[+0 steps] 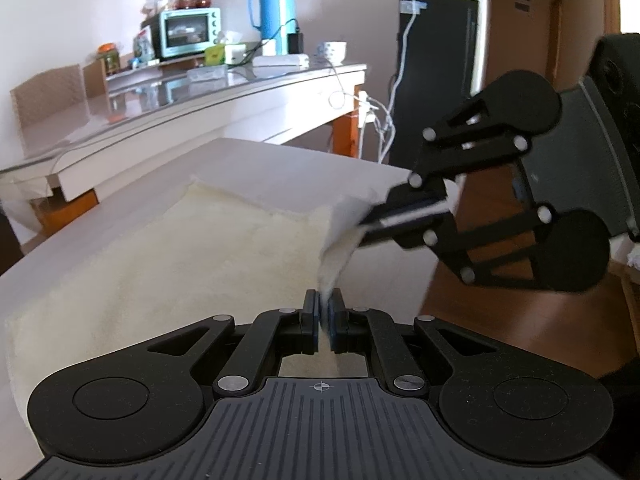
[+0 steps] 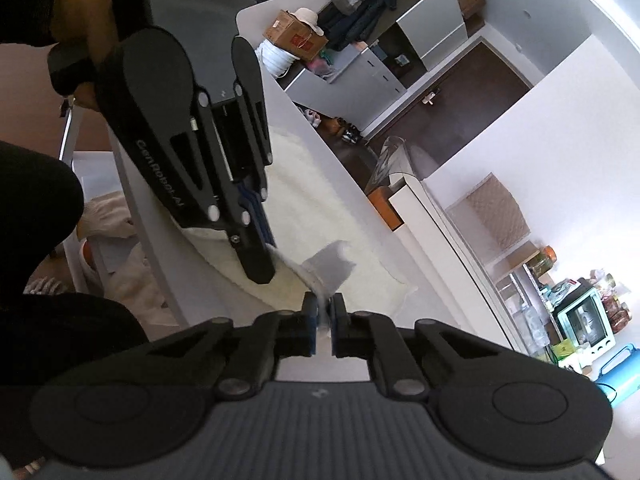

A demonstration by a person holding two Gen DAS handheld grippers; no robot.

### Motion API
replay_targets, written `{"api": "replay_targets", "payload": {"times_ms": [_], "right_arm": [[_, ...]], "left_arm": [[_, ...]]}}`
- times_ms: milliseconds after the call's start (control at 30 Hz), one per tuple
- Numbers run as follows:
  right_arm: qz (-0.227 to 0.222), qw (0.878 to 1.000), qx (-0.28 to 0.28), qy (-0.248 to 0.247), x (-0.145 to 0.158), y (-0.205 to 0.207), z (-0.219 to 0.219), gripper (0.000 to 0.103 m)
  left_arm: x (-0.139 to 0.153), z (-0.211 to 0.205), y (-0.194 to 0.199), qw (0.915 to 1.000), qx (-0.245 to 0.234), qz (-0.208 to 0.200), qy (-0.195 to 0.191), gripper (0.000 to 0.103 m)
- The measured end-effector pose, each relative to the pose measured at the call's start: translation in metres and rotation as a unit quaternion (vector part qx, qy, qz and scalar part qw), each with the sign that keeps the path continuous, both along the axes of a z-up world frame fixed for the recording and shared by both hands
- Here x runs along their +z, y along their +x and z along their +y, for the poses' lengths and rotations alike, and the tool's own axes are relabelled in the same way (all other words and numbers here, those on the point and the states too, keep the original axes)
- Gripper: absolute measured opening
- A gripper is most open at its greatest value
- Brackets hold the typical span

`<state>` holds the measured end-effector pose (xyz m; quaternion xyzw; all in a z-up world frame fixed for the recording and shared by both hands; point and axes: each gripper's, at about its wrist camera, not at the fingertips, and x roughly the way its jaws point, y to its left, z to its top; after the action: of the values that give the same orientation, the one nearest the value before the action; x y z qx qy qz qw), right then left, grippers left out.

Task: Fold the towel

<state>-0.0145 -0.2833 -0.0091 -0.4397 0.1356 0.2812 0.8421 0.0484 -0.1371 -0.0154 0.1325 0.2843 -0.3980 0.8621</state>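
A cream, fluffy towel [image 1: 180, 248] lies spread over a white table [image 1: 280, 160]. Its near right edge is lifted off the surface. My left gripper [image 1: 324, 300] is shut on that raised edge at the bottom of the left wrist view. My right gripper [image 1: 370, 220] comes in from the right and is shut on the same edge a little farther along. In the right wrist view my right gripper [image 2: 325, 304] pinches a raised flap of the towel [image 2: 320, 208], and my left gripper [image 2: 266, 264] grips the edge just left of it.
A long glass-topped side table [image 1: 200, 96] stands behind, carrying a teal toaster oven [image 1: 188, 32], a blue thermos [image 1: 276, 4], jars and cables. A black fridge [image 1: 436, 76] stands at the back right. Brown floor [image 1: 500, 320] shows beyond the table's right edge. A person's dark sleeve [image 2: 40, 208] is at left.
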Motion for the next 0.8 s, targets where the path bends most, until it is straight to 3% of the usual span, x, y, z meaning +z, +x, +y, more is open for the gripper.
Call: {"api": "replay_targets", "payload": {"times_ms": [133, 233, 367, 533, 800], "right_arm": [[-0.005, 1.0, -0.007, -0.001, 0.004, -0.002, -0.002, 0.007], [-0.01, 1.0, -0.008, -0.003, 0.005, -0.004, -0.001, 0.007], [-0.014, 1.0, -0.01, -0.002, 0.007, -0.007, 0.001, 0.007], [-0.019, 1.0, -0.012, -0.01, 0.01, -0.005, 0.005, 0.007], [-0.028, 0.999, -0.015, -0.025, 0.015, -0.001, 0.011, 0.007]], "left_arm": [[0.011, 0.045, -0.018, 0.9988, 0.049, -0.008, -0.004, 0.028], [0.017, 0.086, -0.022, 0.9922, 0.121, -0.019, 0.024, 0.029], [0.013, 0.125, -0.025, 0.9761, 0.203, -0.019, 0.076, 0.029], [0.007, 0.126, -0.026, 0.9715, 0.218, -0.017, 0.092, 0.029], [0.002, 0.128, -0.035, 0.9755, 0.193, -0.013, 0.105, 0.031]]}}
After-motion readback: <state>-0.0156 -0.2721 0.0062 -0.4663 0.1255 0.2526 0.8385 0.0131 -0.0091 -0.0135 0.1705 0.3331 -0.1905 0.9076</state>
